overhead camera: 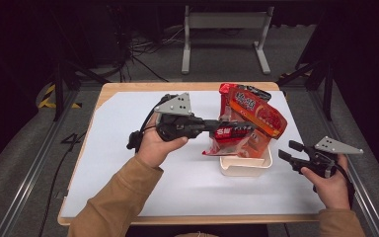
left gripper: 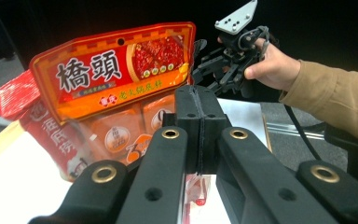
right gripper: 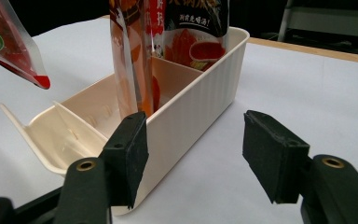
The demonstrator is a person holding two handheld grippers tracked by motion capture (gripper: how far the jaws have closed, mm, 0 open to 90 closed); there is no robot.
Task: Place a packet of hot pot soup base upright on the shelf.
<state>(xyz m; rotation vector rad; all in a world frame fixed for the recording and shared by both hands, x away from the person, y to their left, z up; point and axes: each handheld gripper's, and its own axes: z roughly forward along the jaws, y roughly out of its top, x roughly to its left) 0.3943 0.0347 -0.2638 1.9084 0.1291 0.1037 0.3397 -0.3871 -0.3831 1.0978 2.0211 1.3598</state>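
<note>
My left gripper (overhead camera: 244, 131) (left gripper: 200, 100) reaches to the right over the cream divided box (overhead camera: 246, 168). It is shut on a red sauce packet (overhead camera: 237, 141) that hangs above the box. The packet's clear edge (left gripper: 193, 189) pokes out under the closed jaws, and its red corner (right gripper: 18, 51) dangles in the air. Several red and orange packets (overhead camera: 256, 111) (left gripper: 112, 70) stand upright in the far part of the box (right gripper: 200, 102). My right gripper (overhead camera: 288, 149) (right gripper: 198, 149) is open, low beside the box's right side, with nothing pressed between its pads.
A white mat (overhead camera: 128, 148) covers most of the wooden table (overhead camera: 187, 86). The near compartments of the box (right gripper: 74, 126) hold nothing. Behind the table stand a grey metal frame (overhead camera: 224, 22) and floor cables (overhead camera: 143, 49).
</note>
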